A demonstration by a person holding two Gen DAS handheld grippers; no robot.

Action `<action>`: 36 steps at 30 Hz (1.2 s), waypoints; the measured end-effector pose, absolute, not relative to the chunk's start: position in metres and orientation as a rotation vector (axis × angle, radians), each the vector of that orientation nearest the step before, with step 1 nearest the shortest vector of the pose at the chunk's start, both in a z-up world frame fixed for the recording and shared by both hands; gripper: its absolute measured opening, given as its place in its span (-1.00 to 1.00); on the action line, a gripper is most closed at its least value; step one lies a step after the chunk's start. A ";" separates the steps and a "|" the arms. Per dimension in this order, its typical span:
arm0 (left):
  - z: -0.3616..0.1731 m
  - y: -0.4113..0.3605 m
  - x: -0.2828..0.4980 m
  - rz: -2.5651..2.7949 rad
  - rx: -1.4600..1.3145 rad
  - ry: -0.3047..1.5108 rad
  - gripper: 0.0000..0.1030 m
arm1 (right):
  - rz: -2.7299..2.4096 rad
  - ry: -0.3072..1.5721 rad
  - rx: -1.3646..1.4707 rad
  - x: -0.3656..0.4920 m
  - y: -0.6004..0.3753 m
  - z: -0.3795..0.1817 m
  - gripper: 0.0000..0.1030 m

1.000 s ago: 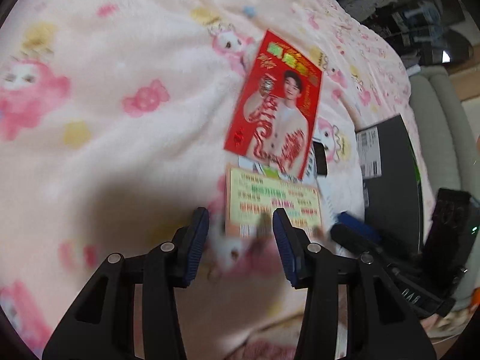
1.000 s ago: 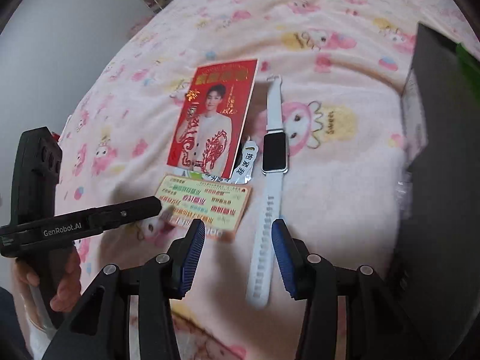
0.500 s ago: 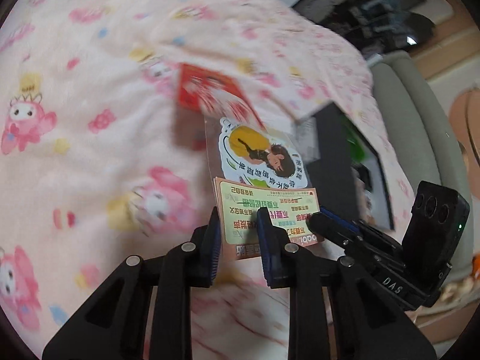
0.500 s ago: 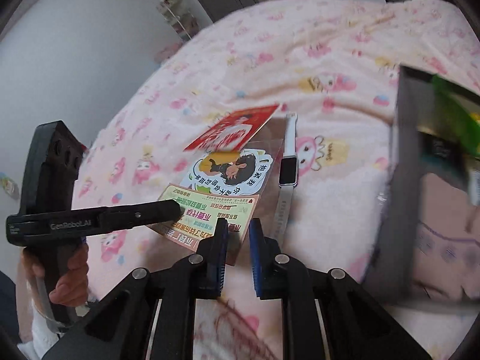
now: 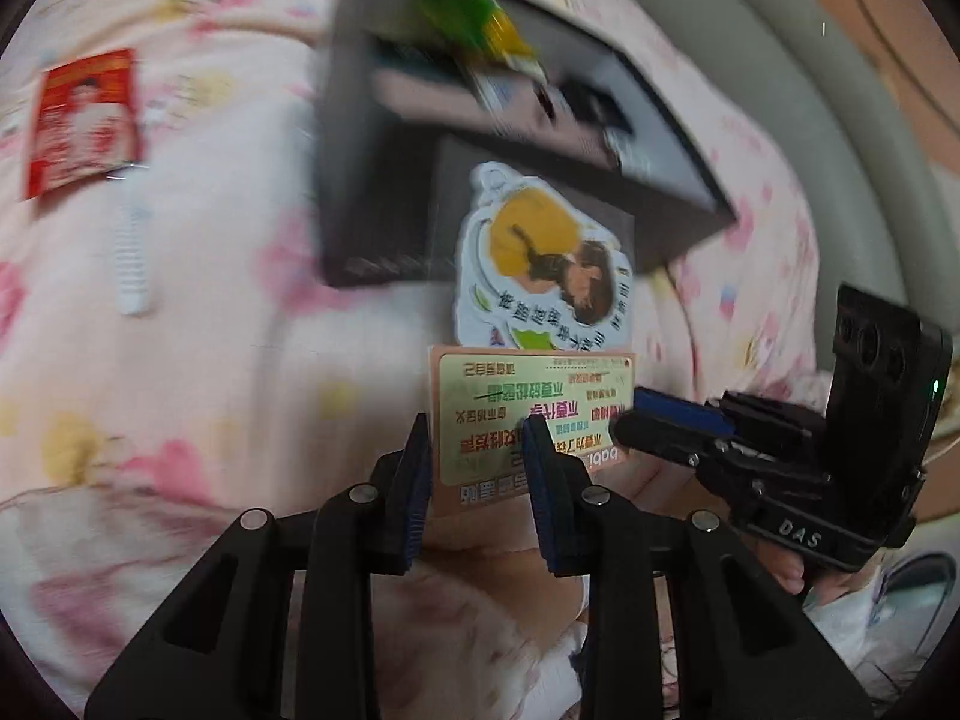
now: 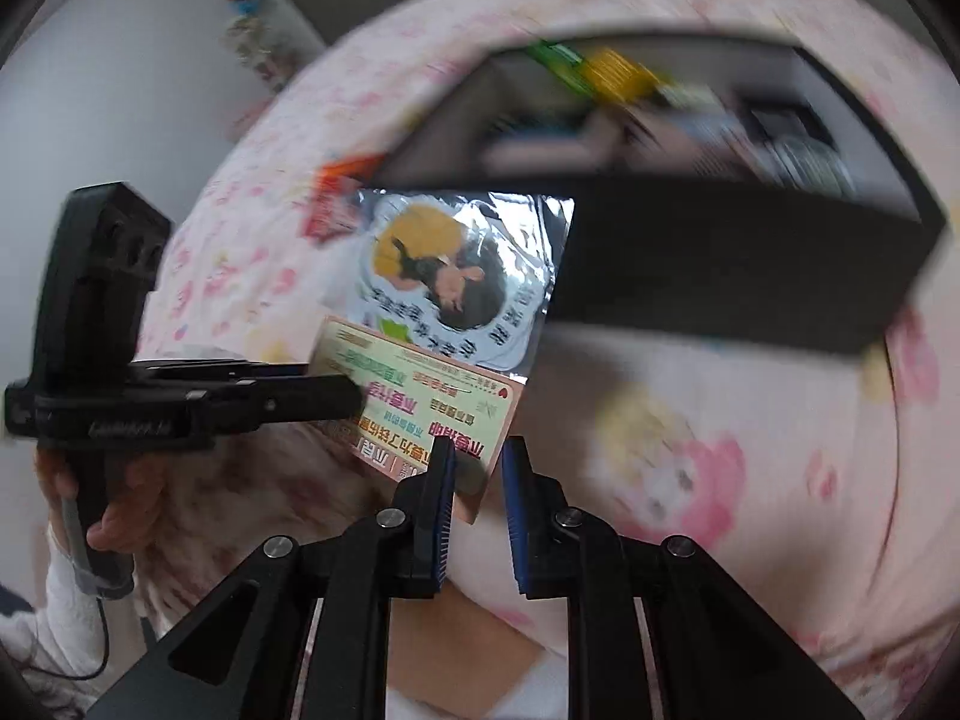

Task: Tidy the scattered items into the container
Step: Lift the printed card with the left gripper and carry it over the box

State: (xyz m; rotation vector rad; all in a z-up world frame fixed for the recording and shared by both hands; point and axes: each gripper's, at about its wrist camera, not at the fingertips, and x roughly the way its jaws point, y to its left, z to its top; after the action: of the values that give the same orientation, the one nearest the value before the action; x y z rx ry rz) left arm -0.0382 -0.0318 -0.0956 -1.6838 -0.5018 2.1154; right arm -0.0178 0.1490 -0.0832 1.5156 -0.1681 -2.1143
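Pink blanket [image 5: 210,360], watch [image 5: 133,252] only in left view

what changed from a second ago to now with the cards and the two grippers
Both hand-held grippers, left and right, closed on the coupon card and lifted it, with the sticker sleeve on it, off the blanket toward the black box; their jaws have since eased slightly. The red card and the watch stayed put.

Both hand-held grippers [image 5: 477,450] [image 6: 478,480] partly closed, side-by-side
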 end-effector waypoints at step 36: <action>-0.115 -0.023 -0.051 2.203 -1.565 -0.579 -0.12 | -2.161 -0.476 1.400 -0.029 0.186 -0.107 -0.33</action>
State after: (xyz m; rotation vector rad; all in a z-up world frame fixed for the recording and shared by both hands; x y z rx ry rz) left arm -0.0509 -0.0231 -0.1150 -1.5653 -0.5792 2.2026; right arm -0.0289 0.1858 -0.1070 1.3997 -0.4756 -2.1608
